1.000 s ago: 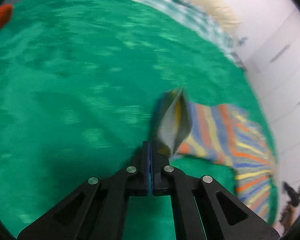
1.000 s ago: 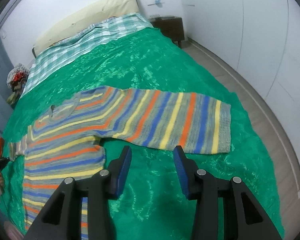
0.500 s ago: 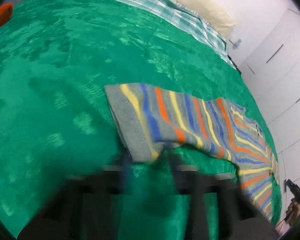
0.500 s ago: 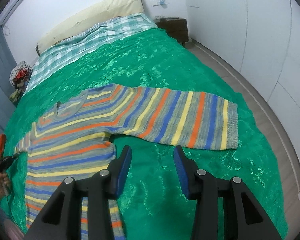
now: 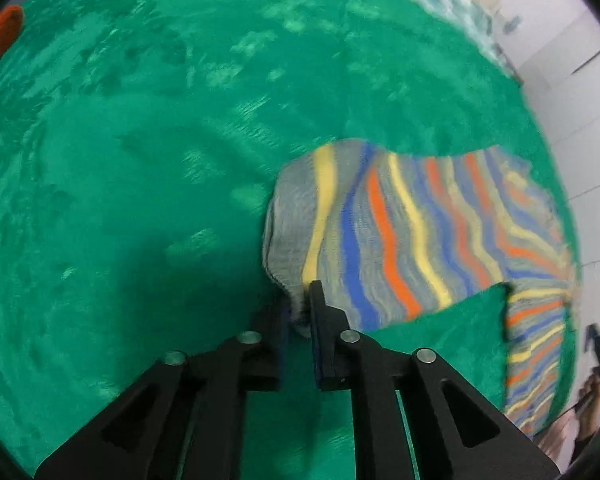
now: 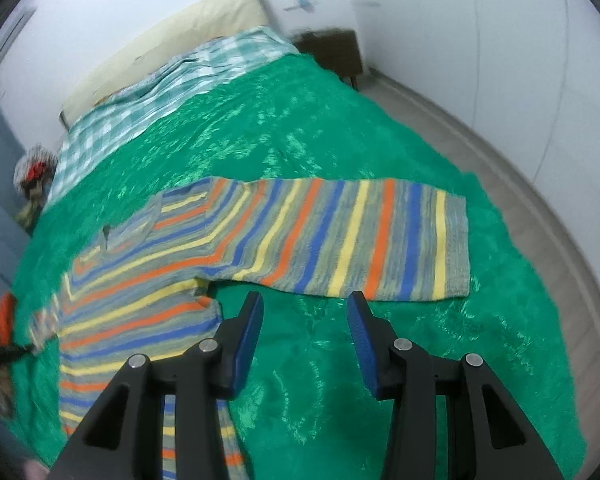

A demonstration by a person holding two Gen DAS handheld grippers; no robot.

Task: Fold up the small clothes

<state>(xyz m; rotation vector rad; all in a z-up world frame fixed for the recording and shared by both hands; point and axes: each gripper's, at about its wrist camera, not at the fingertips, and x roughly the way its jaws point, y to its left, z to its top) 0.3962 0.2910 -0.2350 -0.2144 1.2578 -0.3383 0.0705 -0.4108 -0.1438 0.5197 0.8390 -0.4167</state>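
Observation:
A striped sweater point(image 6: 204, 268) in grey, blue, orange and yellow lies spread on a green bedspread point(image 6: 340, 136). Its right sleeve point(image 6: 360, 240) stretches out flat to the right. My right gripper point(image 6: 304, 312) is open and empty, hovering just in front of that sleeve near the armpit. In the left wrist view my left gripper point(image 5: 298, 308) is shut on the grey cuff of the left sleeve point(image 5: 400, 232), with the sleeve running away to the right toward the sweater body point(image 5: 536, 344).
A checked sheet point(image 6: 172, 84) and a cream headboard point(image 6: 172, 40) are at the far end of the bed. A dark nightstand point(image 6: 332, 52) stands by the white wall. An orange item point(image 5: 0, 40) lies at the bed's left edge. Floor runs along the right side.
My left gripper let the sleeve cuff spread, then closed on it again lower down. My right gripper stayed open and moved closer to the right sleeve.

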